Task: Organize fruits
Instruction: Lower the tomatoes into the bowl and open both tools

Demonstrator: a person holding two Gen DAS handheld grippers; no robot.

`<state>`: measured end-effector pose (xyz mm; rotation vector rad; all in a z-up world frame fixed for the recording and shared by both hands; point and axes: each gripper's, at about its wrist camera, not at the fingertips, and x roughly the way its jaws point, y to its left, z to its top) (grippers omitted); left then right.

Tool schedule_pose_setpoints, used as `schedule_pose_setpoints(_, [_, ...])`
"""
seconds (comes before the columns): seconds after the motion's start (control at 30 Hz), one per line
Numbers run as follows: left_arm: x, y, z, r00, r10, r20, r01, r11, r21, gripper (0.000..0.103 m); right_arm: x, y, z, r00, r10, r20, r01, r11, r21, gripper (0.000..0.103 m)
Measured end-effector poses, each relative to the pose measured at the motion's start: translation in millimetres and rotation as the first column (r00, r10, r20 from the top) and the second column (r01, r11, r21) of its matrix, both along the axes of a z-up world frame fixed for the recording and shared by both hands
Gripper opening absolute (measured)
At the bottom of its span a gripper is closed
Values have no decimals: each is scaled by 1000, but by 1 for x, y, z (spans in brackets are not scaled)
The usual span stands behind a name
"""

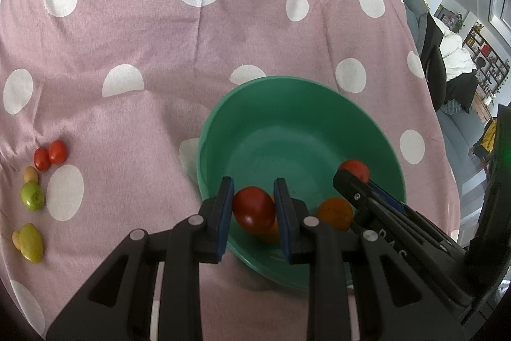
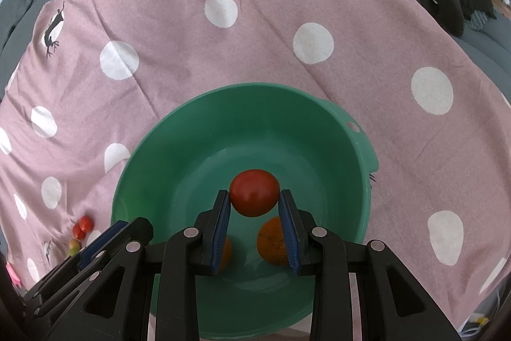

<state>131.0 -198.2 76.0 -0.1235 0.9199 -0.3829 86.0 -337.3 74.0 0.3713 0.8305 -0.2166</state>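
A green bowl sits on a pink cloth with white dots that covers the counter, and both tools reach into it from the near rim. The left tool has its blue-padded fingers either side of a red tomato; the left pad touches the fruit, while on the right side the contact is hard to judge, so whether it truly grips cannot be told. The right tool holds another red tomato pinched between the tips of its two fingers above the bowl's floor. In the left wrist view this same tool enters from the right with its tomato at its tip. An orange fruit lies on the bowl's bottom below the right tool, and a second orange fruit shows partly behind its left finger. Outside the bowl, well apart on the cloth to the left, lies a loose group: two small red tomatoes touching each other, a pale tan fruit just beside them, a round green fruit next, and a yellow-green oval fruit nearest the camera.
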Motion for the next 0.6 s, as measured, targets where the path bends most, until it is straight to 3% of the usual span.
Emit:
schedule_pose_setpoints(0.4, [-6,2,7,1000,5,-1,-5,1000,-9,28,1,-2,-1,1000,-7,0,7,1000,0,34])
schedule_pose_setpoints(0.47, [-11,7,16,1000,11,20,-11,1000,-21,42,1,-4,-1,1000,-8,-1,8,1000,4,34])
schedule_pose_setpoints(0.6, [-23,26,36,999,31,39,-27,993,-113,56,-4,-5,6,999,-17,40,18,1000,-13,43])
